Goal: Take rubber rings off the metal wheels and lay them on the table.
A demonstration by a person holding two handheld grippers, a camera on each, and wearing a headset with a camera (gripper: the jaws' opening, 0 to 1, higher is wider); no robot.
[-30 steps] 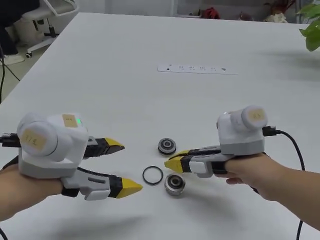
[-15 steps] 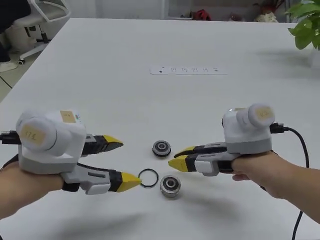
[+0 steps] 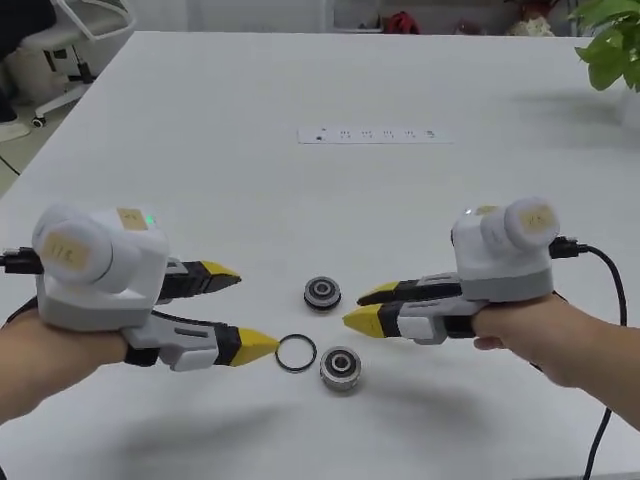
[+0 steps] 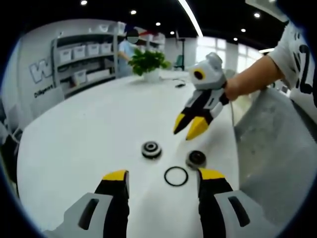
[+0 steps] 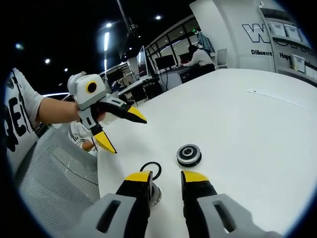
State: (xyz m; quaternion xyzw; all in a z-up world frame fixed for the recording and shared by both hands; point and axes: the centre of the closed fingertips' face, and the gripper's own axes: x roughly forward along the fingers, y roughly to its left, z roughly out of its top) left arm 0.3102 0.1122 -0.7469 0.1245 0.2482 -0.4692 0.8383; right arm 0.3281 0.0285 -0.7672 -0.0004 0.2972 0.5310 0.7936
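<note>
Your left tool is released, jaws spread wide and empty, its lower tip just beside the loose rubber ring; that ring lies flat on the table, between the tip and the near wheel, which looks like bare metal, so judge it finished. Your right tool is also released, jaws only slightly parted and holding nothing; it hovers near both wheels. The far wheel carries a black ring on its rim; treat it as the remaining work. The tools face each other, probably so that one steadies the wheel while the other peels; the wheel may roll.
</note>
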